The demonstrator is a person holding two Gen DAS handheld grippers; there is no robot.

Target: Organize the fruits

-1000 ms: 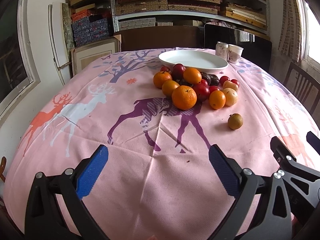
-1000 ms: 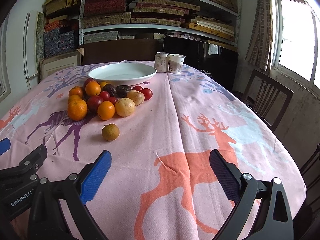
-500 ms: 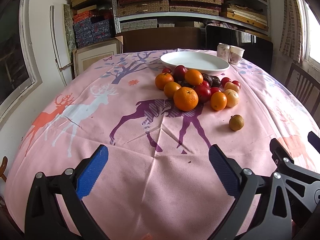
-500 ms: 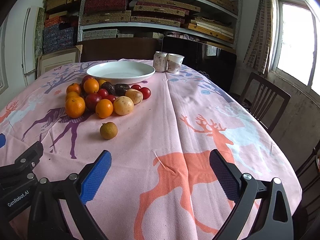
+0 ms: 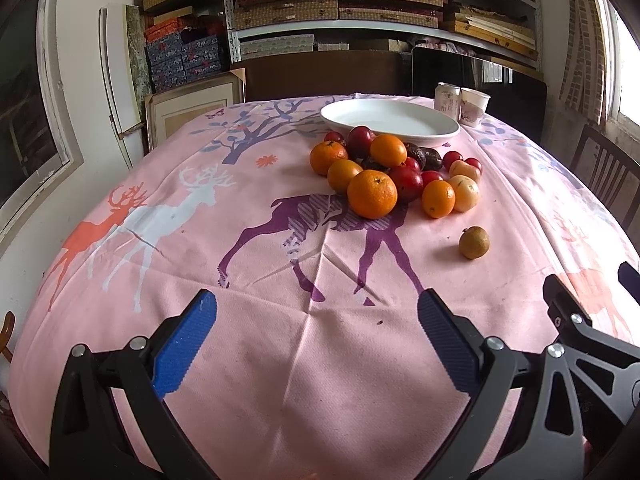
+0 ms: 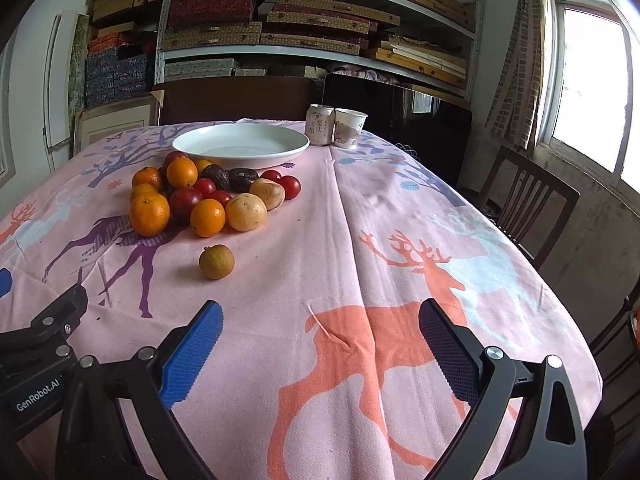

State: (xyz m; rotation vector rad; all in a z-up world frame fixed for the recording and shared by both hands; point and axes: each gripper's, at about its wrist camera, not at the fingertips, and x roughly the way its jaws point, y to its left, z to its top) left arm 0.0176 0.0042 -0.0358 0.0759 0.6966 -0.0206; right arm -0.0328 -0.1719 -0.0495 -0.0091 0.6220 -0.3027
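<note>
A pile of fruit (image 5: 394, 176) lies on the pink deer-print tablecloth: several oranges, red plums, dark fruits and two pale yellow ones. The pile also shows in the right wrist view (image 6: 208, 196). One small brown-green fruit (image 5: 474, 242) lies apart, nearer to me; it also shows in the right wrist view (image 6: 216, 262). An empty white plate (image 5: 390, 124) stands just behind the pile; the right wrist view (image 6: 240, 145) shows it too. My left gripper (image 5: 316, 316) is open and empty above the near cloth. My right gripper (image 6: 320, 320) is open and empty, to the right of the left one.
A drink can (image 6: 320, 125) and a paper cup (image 6: 350, 128) stand right of the plate. Wooden chairs (image 6: 528, 204) stand at the table's right side. Shelves of boxes (image 6: 312, 20) fill the back wall. The tablecloth (image 5: 200, 220) drops off at the edges.
Both grippers have drawn slightly lower and back, so the fruit and plate sit a little lower in view. Both jaws stay open. No fruit has moved.
</note>
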